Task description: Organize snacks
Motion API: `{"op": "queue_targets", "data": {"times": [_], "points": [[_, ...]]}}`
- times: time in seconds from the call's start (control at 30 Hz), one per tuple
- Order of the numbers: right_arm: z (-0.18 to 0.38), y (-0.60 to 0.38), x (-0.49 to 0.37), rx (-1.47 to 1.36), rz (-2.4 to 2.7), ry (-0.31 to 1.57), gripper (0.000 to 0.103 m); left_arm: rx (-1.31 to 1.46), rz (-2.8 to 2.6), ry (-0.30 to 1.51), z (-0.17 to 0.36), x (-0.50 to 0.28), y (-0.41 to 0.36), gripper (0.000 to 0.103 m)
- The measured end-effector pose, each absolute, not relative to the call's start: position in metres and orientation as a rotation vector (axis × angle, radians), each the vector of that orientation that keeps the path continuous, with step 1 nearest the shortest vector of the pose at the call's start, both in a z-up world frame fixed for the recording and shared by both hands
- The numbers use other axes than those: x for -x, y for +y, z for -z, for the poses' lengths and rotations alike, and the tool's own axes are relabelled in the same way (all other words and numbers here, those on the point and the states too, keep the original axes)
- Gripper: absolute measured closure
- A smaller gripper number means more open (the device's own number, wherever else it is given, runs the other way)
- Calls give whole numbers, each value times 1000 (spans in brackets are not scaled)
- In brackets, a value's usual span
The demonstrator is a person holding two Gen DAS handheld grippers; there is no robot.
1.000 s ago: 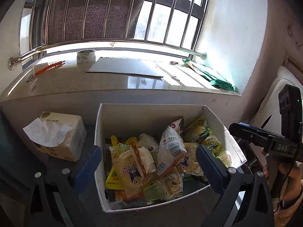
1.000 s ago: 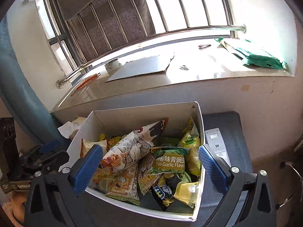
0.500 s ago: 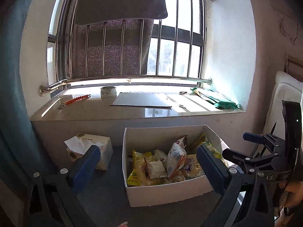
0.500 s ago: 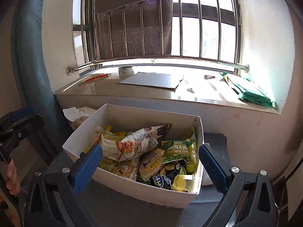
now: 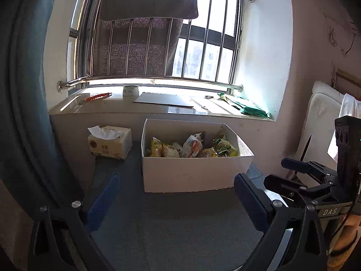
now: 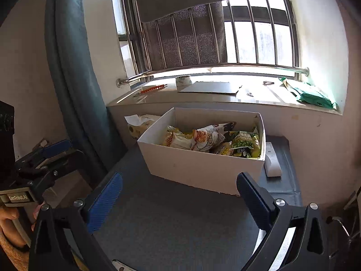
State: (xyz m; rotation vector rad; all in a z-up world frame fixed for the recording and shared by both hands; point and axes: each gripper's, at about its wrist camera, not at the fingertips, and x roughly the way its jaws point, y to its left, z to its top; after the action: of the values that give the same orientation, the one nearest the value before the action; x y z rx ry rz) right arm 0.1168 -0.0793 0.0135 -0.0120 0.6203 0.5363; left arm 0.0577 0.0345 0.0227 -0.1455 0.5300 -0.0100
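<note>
Snack packets, crinkly foil and plastic in yellow, white and green, all lie piled inside the open white cardboard box on the grey desk below the windowsill; none show outside it, so the gathering looks finished, though they sit unsorted. The left gripper and right gripper hover wide open and empty, well back from the box. Bare desk lies ahead; a paper tissue pack flanks the box's left, a white remote its right.
</note>
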Motion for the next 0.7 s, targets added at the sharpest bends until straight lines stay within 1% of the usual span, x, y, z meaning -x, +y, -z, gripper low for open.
{"op": "queue_targets", "data": {"times": [0.17, 0.3, 0.7], "points": [[0, -94, -80, 7, -481, 622, 0, 198, 0, 559, -7, -26, 34, 0], [1, -104, -61, -37, -512, 620, 0, 201, 6, 562, -4, -13, 30, 0], [-7, -106, -51, 8, -482, 588, 0, 148, 10, 567, -9, -15, 17, 0]]}}
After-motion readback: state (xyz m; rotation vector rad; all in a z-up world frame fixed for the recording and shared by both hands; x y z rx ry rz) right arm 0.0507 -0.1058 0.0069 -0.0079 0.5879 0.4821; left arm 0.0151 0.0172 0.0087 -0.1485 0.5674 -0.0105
